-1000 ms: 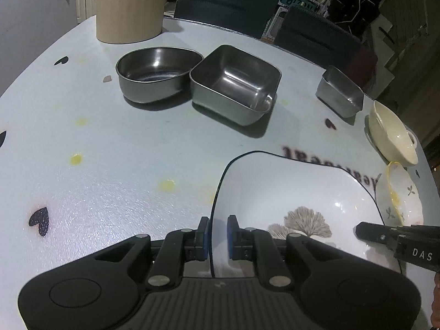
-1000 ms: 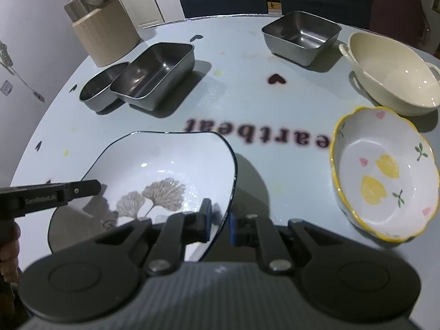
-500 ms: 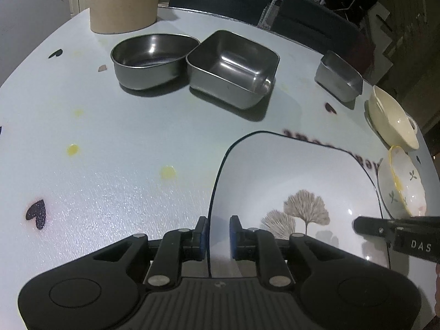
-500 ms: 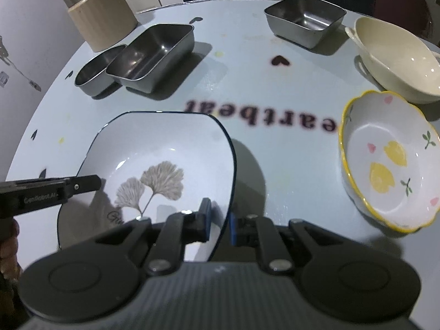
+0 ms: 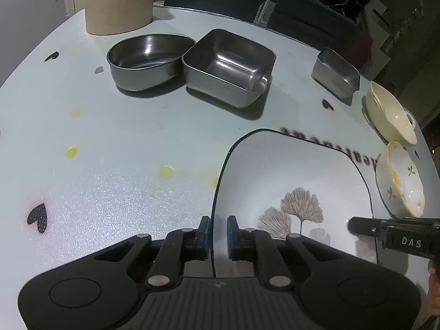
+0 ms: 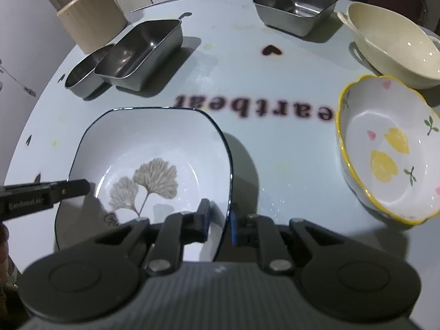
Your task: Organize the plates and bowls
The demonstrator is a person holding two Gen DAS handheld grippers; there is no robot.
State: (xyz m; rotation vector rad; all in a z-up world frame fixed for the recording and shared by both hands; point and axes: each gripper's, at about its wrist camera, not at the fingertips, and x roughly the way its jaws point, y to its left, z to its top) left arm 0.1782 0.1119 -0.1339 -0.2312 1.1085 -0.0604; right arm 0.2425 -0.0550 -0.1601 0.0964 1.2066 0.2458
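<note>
I have both units on the square white plate (image 5: 277,170), which sits near the front edge of the bench (image 5: 115,143). The left hand-held gripper (image 5: 218,236) straddles the plate's left rim; its jaws are closing, with the dark rim between the pads. The right hand-held gripper (image 6: 218,220) clamps the plate's right rim, pads pressed on either side of the edge. Behind the plate stand a round steel bowl (image 5: 148,55) and a square steel pan (image 5: 229,60), touching side by side. A smaller steel pan (image 6: 295,5) stands well apart to the right. A cream bowl (image 6: 390,41) and a yellow-rimmed lemon bowl (image 6: 385,151) stand beside the plate's right side.
</note>
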